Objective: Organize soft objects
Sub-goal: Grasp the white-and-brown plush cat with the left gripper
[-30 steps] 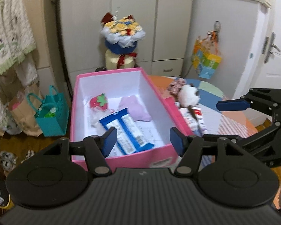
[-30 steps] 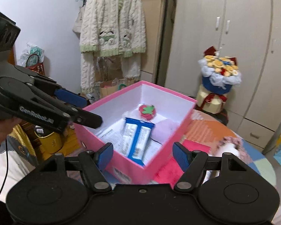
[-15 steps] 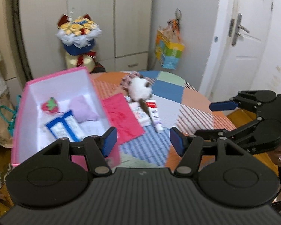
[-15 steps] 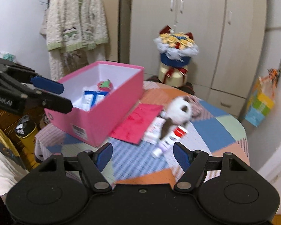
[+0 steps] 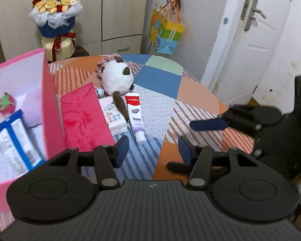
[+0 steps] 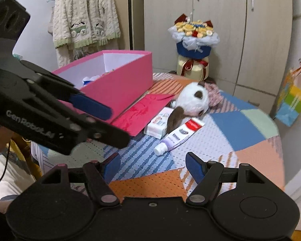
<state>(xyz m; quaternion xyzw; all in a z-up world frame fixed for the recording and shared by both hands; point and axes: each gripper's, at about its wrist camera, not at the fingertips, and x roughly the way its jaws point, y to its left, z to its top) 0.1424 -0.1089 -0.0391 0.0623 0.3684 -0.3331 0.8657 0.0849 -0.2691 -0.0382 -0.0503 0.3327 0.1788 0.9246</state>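
Left black two-finger gripper (image 5: 153, 150) was seen with jaws just narrowed, nothing between; right black gripper (image 6: 152, 167) gaped wide, empty. White-and-brown plush cat (image 5: 118, 79) was laid mid-table (image 5: 190, 92), beside pink cardboard box (image 5: 50, 108), touching toothpaste tube (image 5: 135, 114).

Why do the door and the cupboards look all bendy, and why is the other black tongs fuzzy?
Left wrist view: the fisheye lens curves the door near the edge, and the right tongs is smeared by motion blur. Right wrist view: the cupboards bow the same way, the left tongs is soft because it is close and moving, while the toothpaste in the middle stays sharp.
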